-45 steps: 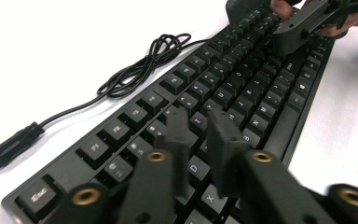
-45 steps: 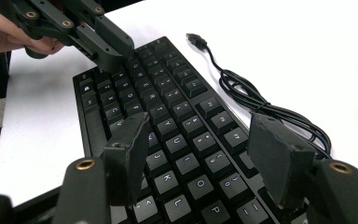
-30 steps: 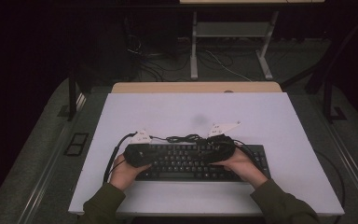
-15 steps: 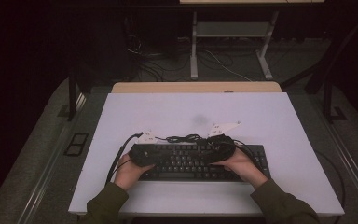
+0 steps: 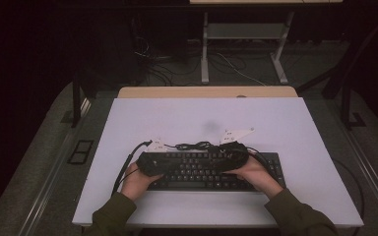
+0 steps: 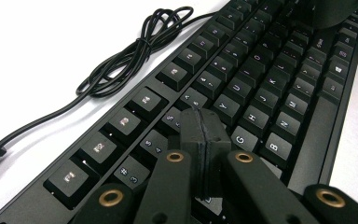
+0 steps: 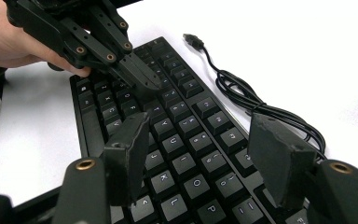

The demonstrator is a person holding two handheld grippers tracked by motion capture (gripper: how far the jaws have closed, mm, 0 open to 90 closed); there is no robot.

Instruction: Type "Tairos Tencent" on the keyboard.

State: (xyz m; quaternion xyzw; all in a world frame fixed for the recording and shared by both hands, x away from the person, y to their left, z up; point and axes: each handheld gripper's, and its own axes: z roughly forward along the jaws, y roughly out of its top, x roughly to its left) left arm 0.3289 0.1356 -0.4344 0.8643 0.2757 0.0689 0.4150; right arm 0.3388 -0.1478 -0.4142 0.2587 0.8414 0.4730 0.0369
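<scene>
A black keyboard (image 5: 256,172) lies on the white table near the front edge. My left gripper (image 5: 161,164) is over its left end, held in a hand. In the left gripper view the jaws are shut with nothing between them, and the gripper (image 6: 202,122) has its tip down on the keyboard (image 6: 261,79) near the number row. The right gripper view shows that left gripper (image 7: 142,77) touching the keyboard (image 7: 186,140). My right gripper (image 7: 200,140) hangs open just above the letter keys, nothing in it. In the high view the right gripper (image 5: 221,158) is over the keyboard's middle.
The keyboard's cable (image 5: 194,146) lies coiled on the table behind the keyboard, with its USB plug (image 7: 193,40) loose; the cable (image 6: 135,51) runs beside the function keys. White table (image 5: 202,118) stretches beyond. A table frame (image 5: 241,44) and floor cables stand further back.
My left gripper has edged slightly right and down onto the keyboard. The right gripper has kept still.
</scene>
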